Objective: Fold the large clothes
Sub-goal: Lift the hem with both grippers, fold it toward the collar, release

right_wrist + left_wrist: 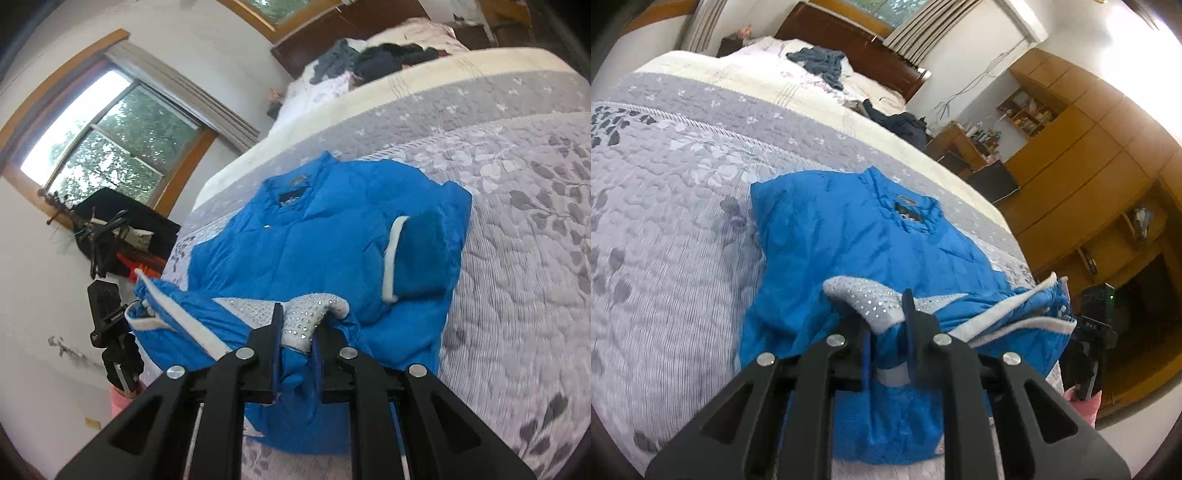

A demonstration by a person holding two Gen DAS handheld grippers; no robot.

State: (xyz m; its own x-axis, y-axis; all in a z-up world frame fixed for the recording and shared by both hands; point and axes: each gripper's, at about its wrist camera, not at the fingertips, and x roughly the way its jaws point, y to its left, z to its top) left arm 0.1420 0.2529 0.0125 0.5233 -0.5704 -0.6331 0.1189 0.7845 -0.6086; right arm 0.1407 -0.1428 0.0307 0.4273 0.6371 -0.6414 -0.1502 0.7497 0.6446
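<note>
Both tongs (886, 314) (299, 325) pinch jacket (849, 236) hem near bed edge (1008, 229).

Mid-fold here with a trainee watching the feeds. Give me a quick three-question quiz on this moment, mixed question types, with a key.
1. True or false: both grippers have their jaws closed on the blue jacket.
2. What lies under the jacket? A) wooden floor B) grey floral bedspread C) desk
3. Fill in: the fabric at the left gripper is grey and studded with ____.

Key: 1 true, the right gripper grips it too; 2 B; 3 rhinestones.
</note>
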